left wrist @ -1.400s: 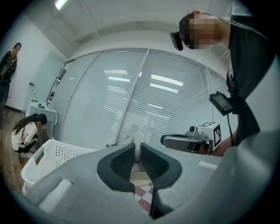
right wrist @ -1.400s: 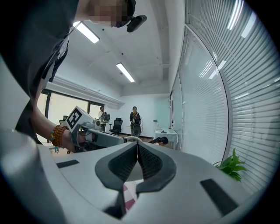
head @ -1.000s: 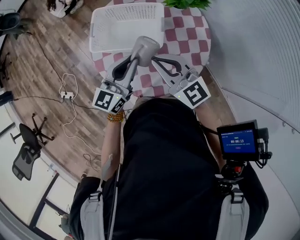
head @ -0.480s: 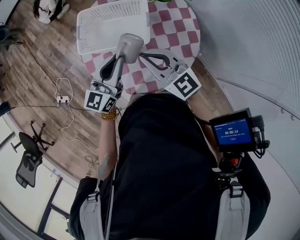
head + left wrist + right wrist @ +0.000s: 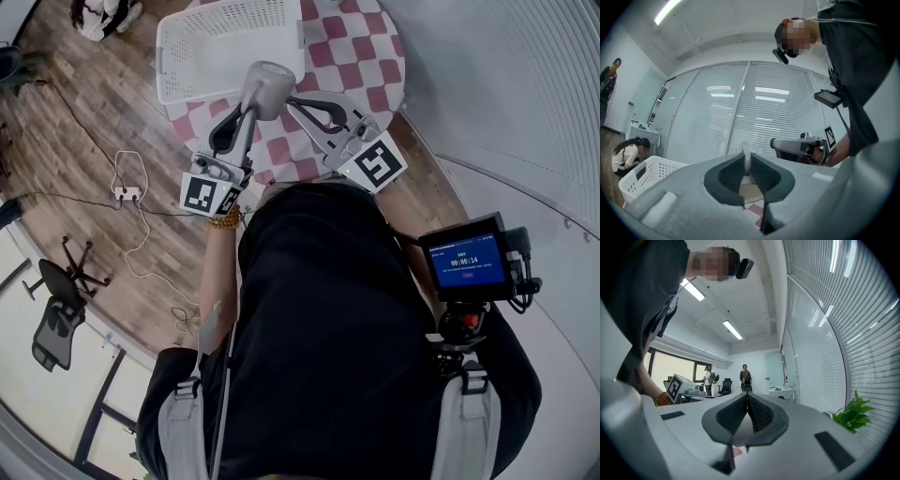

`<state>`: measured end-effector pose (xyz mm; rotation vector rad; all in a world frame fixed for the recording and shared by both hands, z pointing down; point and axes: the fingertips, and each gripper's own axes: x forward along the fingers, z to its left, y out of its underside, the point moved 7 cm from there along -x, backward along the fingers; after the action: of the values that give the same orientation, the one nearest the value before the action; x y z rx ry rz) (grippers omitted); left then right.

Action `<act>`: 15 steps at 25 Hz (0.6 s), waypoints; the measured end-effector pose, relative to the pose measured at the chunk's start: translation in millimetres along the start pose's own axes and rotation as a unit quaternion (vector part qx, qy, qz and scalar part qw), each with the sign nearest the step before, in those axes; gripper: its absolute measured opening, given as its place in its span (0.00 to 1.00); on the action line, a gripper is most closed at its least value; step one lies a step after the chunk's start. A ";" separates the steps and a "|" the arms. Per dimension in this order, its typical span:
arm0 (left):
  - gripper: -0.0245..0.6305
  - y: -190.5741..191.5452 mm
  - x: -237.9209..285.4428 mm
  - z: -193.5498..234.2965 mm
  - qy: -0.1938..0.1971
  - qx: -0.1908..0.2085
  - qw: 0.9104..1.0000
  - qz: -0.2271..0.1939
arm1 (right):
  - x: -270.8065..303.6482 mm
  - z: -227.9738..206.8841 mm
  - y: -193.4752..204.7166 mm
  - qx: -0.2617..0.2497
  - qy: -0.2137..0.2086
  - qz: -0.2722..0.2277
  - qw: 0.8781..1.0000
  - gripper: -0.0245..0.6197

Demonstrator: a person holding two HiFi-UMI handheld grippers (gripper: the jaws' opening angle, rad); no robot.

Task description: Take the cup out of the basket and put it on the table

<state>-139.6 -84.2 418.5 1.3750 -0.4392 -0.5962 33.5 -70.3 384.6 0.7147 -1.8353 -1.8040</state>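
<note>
Left tool (image 5: pixel 746 162) clamps the one cup (image 5: pixel 267 86), right tool (image 5: pixel 747 403) is closed empty, near one basket (image 5: pixel 202 80).

Right gripper (image 5: pixel 747 398), fingers pressed together, green plant (image 5: pixel 853 415) at right

The basket (image 5: pixel 197 86) sits at the table's (image 5: pixel 361 56) left edge, with the cup (image 5: pixel 265 86) above the tabletop, just before the basket's near right corner. A power strip (image 5: pixel 125 192) lies on the floor (image 5: pixel 84 122), left of the table.
</note>
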 end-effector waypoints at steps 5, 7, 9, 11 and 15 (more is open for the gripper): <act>0.10 5.8 7.8 1.1 0.002 0.001 1.000 0.003 | 0.1 -2.0 8.1 0.006 -0.011 0.004 1.000 0.05; 0.10 7.8 9.5 -0.3 0.005 0.005 1.000 0.005 | -1.3 -0.6 13.1 0.013 -0.029 0.003 0.999 0.05; 0.10 11.7 9.2 -1.5 0.007 0.009 1.000 0.009 | -1.8 0.4 18.7 0.012 -0.039 0.003 0.999 0.05; 0.10 19.2 8.8 -4.0 0.008 0.006 1.000 0.015 | -4.3 0.1 23.0 0.015 -0.034 0.005 0.999 0.05; 0.10 29.3 9.2 -8.9 0.010 -0.004 1.000 0.022 | -9.1 -0.3 29.3 0.013 -0.022 0.022 0.999 0.05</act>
<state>-123.0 -80.5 445.6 1.3582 -0.4500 -0.5475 39.3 -64.5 414.2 0.6449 -1.8921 -1.7844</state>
